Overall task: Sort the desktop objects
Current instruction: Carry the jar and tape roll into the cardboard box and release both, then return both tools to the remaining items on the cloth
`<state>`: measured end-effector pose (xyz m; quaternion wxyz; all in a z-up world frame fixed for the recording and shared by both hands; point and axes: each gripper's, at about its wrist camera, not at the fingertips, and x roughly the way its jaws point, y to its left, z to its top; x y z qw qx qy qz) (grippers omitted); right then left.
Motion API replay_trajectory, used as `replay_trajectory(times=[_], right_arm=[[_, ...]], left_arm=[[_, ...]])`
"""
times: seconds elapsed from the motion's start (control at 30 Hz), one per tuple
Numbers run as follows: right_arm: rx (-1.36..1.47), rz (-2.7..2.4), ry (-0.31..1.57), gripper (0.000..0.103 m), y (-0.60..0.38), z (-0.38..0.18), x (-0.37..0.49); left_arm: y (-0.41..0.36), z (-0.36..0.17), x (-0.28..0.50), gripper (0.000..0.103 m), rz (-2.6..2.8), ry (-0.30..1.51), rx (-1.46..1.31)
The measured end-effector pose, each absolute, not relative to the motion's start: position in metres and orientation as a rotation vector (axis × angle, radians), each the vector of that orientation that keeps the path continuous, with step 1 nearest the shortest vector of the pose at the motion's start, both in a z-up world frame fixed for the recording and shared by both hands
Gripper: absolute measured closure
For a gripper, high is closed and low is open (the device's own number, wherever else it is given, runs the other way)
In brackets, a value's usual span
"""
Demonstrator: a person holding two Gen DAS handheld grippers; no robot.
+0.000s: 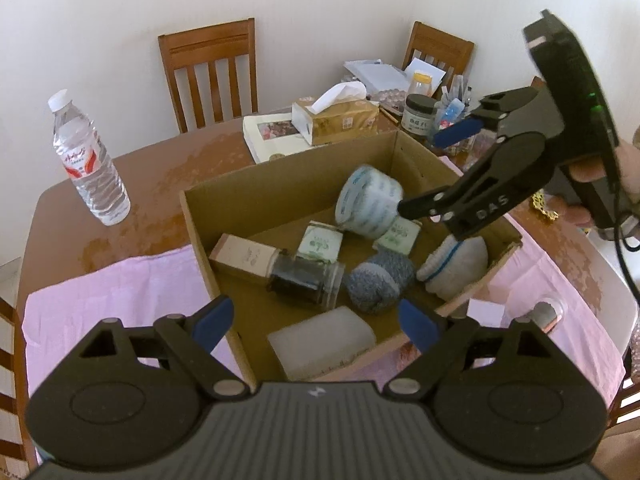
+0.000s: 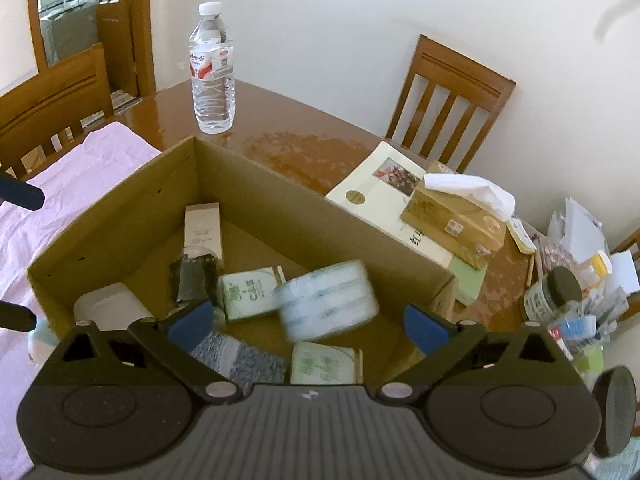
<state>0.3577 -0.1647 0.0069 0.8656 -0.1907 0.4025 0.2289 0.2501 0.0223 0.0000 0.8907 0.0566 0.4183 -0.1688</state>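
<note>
The clear plastic water bottle (image 1: 90, 160) stood on the bench, outside the brown cardboard box (image 1: 280, 184). Left gripper (image 1: 316, 322) jaws gaped empty. Right gripper (image 2: 310, 322) jaws stood wide, empty; the blurred white tape roll (image 2: 328, 300) inside the box might bounce out.

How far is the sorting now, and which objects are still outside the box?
Done: the cardboard box already holds packets, a jar, rolled socks and more. In hand: nothing; the right gripper stands open, with the blurred tape roll free over the box. Left: the water bottle and the tissue box remain outside.
</note>
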Motion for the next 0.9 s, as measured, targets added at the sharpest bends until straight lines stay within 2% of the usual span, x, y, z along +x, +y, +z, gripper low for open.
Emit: replay_trajectory(times=[0.13, 0.47, 0.9], right_arm=[[-0.392, 0.49, 0.823, 0.0, -0.169, 0.015, 0.335], [-0.359, 0.483, 0.775, 0.0, -0.172, 0.031, 0.262], [-0.275, 0.467, 0.802, 0.0, -0.168, 0.013, 0.211]], left_arm=[[0.021, -0.002, 0.234, 0.01, -0.363, 0.845, 0.14], [0.032, -0.012, 0.195, 0.009, -0.334, 0.875, 0.145], [0.041, -0.033, 0.171, 0.009, -0.29, 0.913, 0.115]])
